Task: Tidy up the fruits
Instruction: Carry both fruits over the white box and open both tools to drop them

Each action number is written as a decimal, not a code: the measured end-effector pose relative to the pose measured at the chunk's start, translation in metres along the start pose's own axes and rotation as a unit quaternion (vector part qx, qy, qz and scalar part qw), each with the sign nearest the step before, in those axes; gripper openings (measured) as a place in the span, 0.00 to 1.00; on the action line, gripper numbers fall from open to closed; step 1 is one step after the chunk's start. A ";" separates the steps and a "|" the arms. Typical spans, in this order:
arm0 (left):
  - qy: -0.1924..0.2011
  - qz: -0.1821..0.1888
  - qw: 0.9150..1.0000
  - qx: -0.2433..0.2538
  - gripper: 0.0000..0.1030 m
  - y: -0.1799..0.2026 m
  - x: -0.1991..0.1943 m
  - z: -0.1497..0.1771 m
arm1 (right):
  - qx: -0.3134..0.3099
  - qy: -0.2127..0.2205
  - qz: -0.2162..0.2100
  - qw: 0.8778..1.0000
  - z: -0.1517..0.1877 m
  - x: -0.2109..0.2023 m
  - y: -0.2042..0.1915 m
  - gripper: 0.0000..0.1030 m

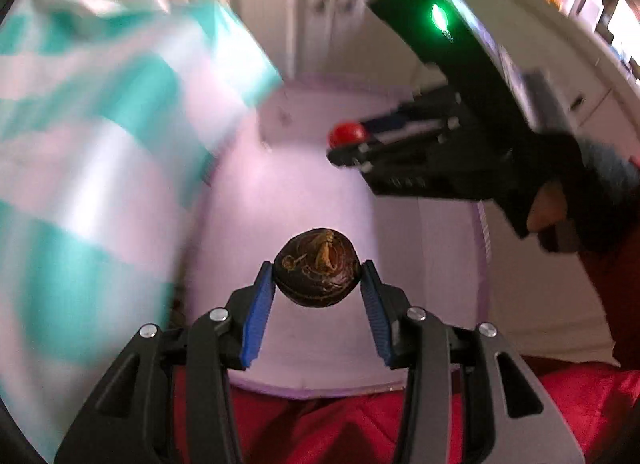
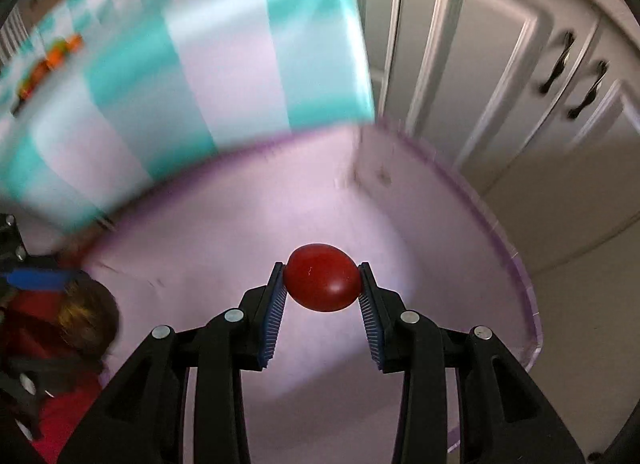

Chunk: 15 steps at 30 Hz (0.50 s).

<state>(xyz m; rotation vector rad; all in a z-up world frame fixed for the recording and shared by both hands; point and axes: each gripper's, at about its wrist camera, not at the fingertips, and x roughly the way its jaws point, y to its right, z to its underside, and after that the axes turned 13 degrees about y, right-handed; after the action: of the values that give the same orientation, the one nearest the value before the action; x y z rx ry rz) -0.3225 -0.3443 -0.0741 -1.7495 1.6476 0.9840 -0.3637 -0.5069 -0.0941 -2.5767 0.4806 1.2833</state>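
Left gripper [image 1: 318,270] clamped on a dark fruit [image 1: 317,266]: round, brown-black, skin wrinkled and streaked with tan scars, pinched at its sides between the blue pads [image 1: 256,318]. Held in the air above the pale purple bin [image 1: 482,264], not touching its floor. Right gripper [image 2: 322,278] closed on a red fruit [image 2: 322,277]: smooth, glossy, egg-shaped, a small white glint on the skin, squeezed between ribbed blue pads [image 2: 274,324]. Also hanging over the bin [image 2: 528,304], near the middle of the lilac interior. From the left wrist view, right gripper [image 1: 340,144] seen side-on further into the bin, red fruit [image 1: 346,134] at its tip, a green light [image 1: 439,17] glowing on the black body above, a gloved hand [image 1: 568,200] at the handle. Teal-and-white checked cloth [image 1: 88,136] draped along the bin's left side, blurred in both views [image 2: 192,76]. White cabinet doors [image 2: 500,64] with dark handles behind. Red fabric [image 1: 340,424] below the left gripper. No readable writing or labels anywhere; blurred orange and green items [image 2: 52,60] on the cloth too smeared to identify.
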 end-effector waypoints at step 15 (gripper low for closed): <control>-0.151 0.011 0.988 -0.021 0.43 -0.011 0.099 0.048 | -0.053 -0.130 0.036 0.989 0.039 0.078 -0.007 0.36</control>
<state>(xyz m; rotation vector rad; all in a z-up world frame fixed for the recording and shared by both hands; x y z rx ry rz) -0.3196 -0.3640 -0.1826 -1.5233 1.4632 1.2352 -0.3456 -0.5017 -0.1793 -2.4427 0.4681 1.6838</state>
